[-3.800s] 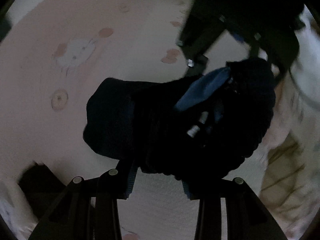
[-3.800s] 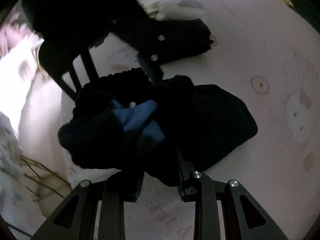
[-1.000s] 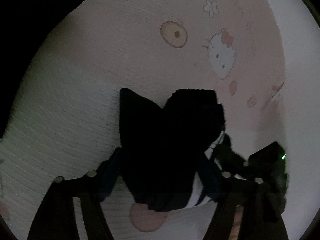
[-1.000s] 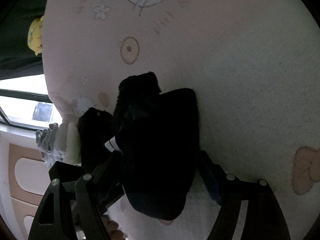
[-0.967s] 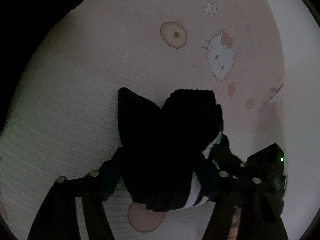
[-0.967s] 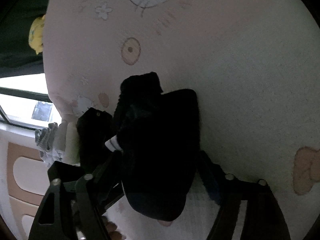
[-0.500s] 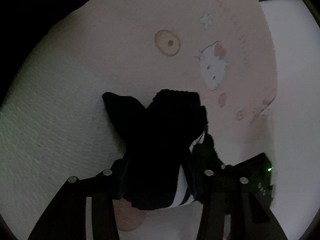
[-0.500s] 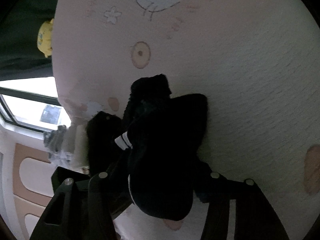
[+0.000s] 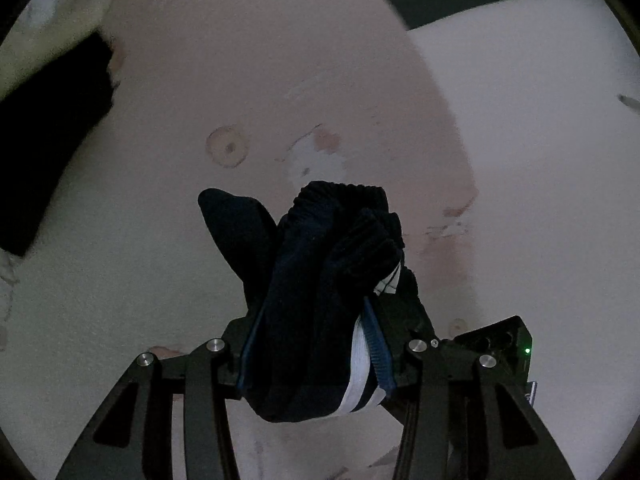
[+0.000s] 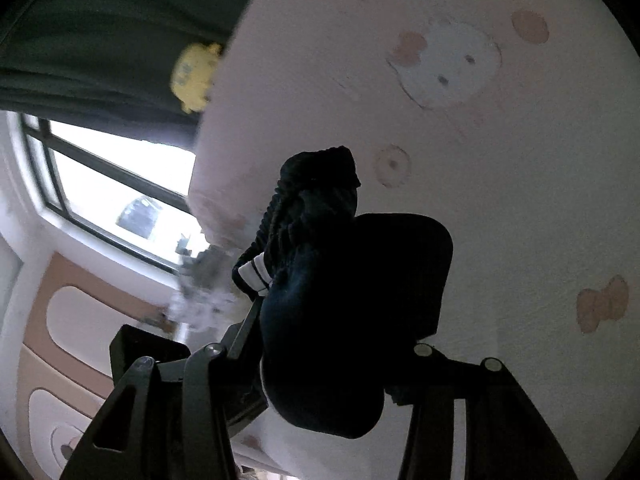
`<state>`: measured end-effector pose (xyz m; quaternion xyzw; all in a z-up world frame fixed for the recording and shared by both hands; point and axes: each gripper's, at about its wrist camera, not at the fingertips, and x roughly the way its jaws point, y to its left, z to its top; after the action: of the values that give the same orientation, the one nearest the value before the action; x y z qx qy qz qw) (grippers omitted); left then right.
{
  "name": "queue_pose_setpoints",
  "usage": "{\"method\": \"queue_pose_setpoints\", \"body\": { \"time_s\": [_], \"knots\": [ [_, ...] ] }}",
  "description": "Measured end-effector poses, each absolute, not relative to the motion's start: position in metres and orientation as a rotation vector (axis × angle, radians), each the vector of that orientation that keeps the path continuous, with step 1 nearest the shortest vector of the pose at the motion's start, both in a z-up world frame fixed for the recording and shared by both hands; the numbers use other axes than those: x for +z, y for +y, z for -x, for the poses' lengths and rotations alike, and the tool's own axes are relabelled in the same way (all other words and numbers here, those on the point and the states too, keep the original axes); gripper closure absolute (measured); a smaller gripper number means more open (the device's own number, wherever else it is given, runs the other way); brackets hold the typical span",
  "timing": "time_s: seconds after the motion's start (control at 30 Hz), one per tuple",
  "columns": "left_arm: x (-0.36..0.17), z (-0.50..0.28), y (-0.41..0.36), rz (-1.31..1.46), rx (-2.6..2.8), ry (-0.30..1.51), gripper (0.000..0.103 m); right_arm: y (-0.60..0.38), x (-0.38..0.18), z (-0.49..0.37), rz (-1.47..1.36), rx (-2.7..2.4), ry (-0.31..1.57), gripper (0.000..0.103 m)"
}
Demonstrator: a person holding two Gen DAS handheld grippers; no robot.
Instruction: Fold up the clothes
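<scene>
A folded dark navy garment (image 9: 316, 300) with a white stripe and ribbed cuff is held up above the pink Hello Kitty bedsheet (image 9: 248, 92). My left gripper (image 9: 312, 356) is shut on its lower end. In the right wrist view the same garment (image 10: 348, 312) fills the middle, and my right gripper (image 10: 332, 364) is shut on it from the other side. The two grippers face each other, close together; the left one's body (image 10: 148, 356) shows at lower left in the right wrist view.
A second dark garment (image 9: 44, 140) lies at the bed's left edge. The right wrist view shows a window (image 10: 116, 188), a dark green curtain (image 10: 100, 28) with a yellow figure (image 10: 194, 76), and a tan and white wall panel (image 10: 64, 344).
Both grippers have lifted and swung the folded garment; the views have turned, and the window and the other dark garment have come into view.
</scene>
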<state>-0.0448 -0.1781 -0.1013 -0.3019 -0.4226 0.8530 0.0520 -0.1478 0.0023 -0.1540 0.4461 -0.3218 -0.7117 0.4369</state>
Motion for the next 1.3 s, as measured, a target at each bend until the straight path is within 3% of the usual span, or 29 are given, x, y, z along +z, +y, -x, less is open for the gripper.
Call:
{"method": "queue_pose_setpoints", "body": {
  "time_s": [0.2,0.67,0.97,1.3],
  "knots": [
    [-0.047,0.003,-0.169,0.761,2.639,-1.222,0.061,0.008,-0.096,0.113,-1.001,-1.791,-0.796,0.055],
    [0.019,-0.066,-0.205,0.497,2.696,-1.222,0.061,-0.034,-0.001,0.052,-0.881,-1.83,-0.646,0.055],
    [0.029,-0.106,-0.283,0.414,2.862,-1.308,0.061,-0.144,0.005,0.041,-0.918,-1.654,-0.561,0.054],
    [-0.001,-0.162,-0.347,0.36,2.998,-1.512,0.061,-0.242,-0.014,0.025,-0.993,-1.463,-0.453,0.054]
  ]
}}
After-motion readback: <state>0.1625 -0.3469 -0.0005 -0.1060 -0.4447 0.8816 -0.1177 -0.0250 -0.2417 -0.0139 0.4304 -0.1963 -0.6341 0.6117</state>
